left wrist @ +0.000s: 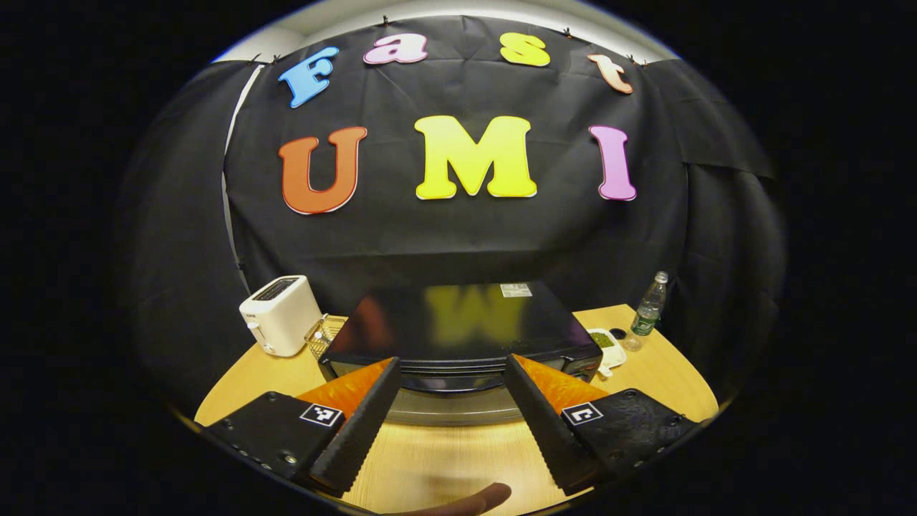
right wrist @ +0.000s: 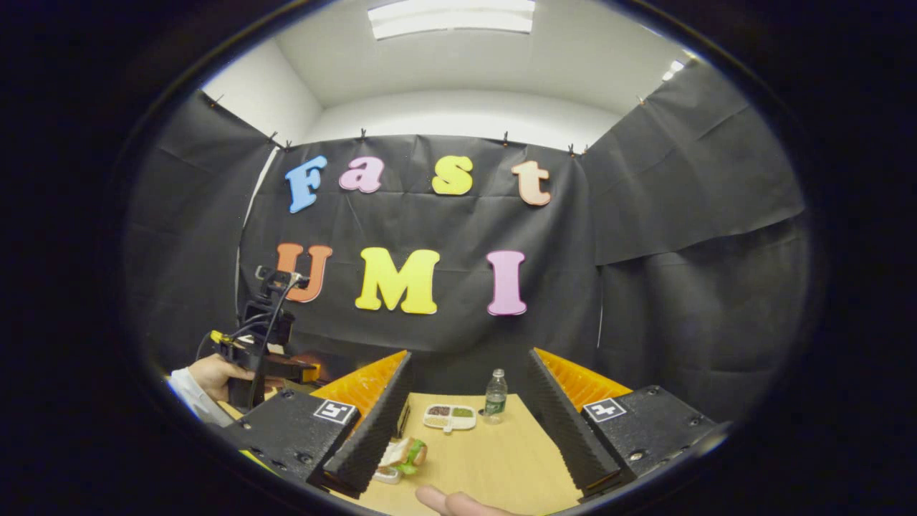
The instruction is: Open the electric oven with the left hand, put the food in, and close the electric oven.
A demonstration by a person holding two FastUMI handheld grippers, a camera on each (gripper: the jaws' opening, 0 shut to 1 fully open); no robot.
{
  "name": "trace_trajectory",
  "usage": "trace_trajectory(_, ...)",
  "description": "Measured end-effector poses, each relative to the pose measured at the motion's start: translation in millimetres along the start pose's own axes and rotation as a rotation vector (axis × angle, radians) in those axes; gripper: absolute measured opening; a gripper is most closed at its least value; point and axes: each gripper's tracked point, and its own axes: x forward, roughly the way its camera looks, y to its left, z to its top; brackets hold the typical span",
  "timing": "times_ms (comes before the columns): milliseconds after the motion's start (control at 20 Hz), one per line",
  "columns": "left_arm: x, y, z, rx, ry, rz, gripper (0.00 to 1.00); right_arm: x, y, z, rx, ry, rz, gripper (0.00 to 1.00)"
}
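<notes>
A black electric oven (left wrist: pixel 462 326) with a glossy top sits mid-table in the left gripper view, its door closed. My left gripper (left wrist: pixel 453 367) is open, its fingers spread before the oven's upper front edge with nothing between them. In the right gripper view, a sandwich (right wrist: pixel 404 456) lies on a small plate on the wooden table (right wrist: pixel 487 459), just beside my right gripper's left finger. My right gripper (right wrist: pixel 469 362) is open and empty above the table. The left gripper's body (right wrist: pixel 259 351) shows at far left, held by a hand (right wrist: pixel 211 374).
A white toaster (left wrist: pixel 281 314) stands left of the oven with a small rack (left wrist: pixel 322 334) beside it. A water bottle (left wrist: pixel 647 312) (right wrist: pixel 495 395) and a divided white dish (left wrist: pixel 606 344) (right wrist: pixel 450 416) sit to the oven's right. A fingertip (left wrist: pixel 473 498) shows at the bottom.
</notes>
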Motion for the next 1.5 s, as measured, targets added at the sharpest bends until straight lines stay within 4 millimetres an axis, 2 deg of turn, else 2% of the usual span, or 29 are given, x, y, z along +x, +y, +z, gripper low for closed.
trace_trajectory(200, 29, 1, -15, -0.008, 0.048, 0.018, 0.95, 4, -20, -9, -0.007, 0.007, -0.03, 1.0)
trace_trajectory(350, 37, -7, -21, -0.026, 0.068, -0.018, 0.96, 7, -30, -17, -0.007, 0.016, -0.045, 1.0)
trace_trajectory(550, 48, 4, -29, -0.019, 0.088, 0.011, 0.96, 10, -32, -23, 0.009, 0.029, -0.043, 1.0)
trace_trajectory(700, 48, 5, -32, -0.007, 0.081, 0.005, 0.99, 9, -39, -25, 0.016, 0.036, -0.054, 1.0)
trace_trajectory(900, 45, 4, -37, -0.016, 0.089, -0.019, 0.99, 6, -39, -26, 0.018, 0.043, -0.059, 1.0)
trace_trajectory(1050, 33, 4, -43, -0.01, 0.085, -0.023, 0.99, 3, -34, -28, 0.029, 0.051, -0.049, 1.0)
trace_trajectory(1500, -14, 2, -88, -0.019, 0.076, -0.029, 0.98, -9, -32, -39, 0.035, 0.074, -0.043, 1.0)
